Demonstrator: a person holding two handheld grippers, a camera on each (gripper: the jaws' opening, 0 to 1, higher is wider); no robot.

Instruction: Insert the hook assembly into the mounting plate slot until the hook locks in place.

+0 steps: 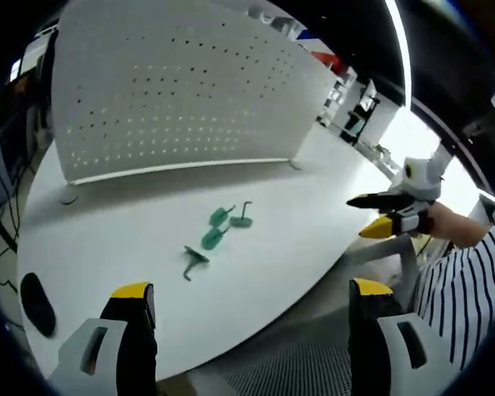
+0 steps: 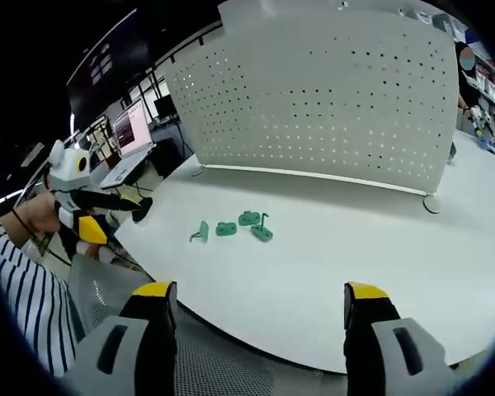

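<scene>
Several small green plastic parts lie close together on the white table [image 1: 107,223]. Two flat mounting pieces [image 1: 221,216] [image 1: 212,239] lie side by side. A third piece [image 1: 241,219] has a thin dark hook standing up from it, and a darker hook part [image 1: 193,261] lies nearest me. In the right gripper view the same cluster reads as an upright piece [image 2: 200,233], two flat pieces [image 2: 226,228] [image 2: 249,219] and the hooked one [image 2: 262,233]. My left gripper [image 1: 252,295] is open, short of the table edge. My right gripper [image 2: 257,295] is open too, also off the table; nothing is held.
A tall white perforated panel [image 1: 181,82] [image 2: 330,91] stands on round feet [image 2: 433,203] behind the parts. A black oval object [image 1: 37,302] lies at the table's near left. A striped sleeve [image 1: 462,280] [image 2: 21,289] is beside each gripper. Desks with a screen [image 2: 132,130] are beyond.
</scene>
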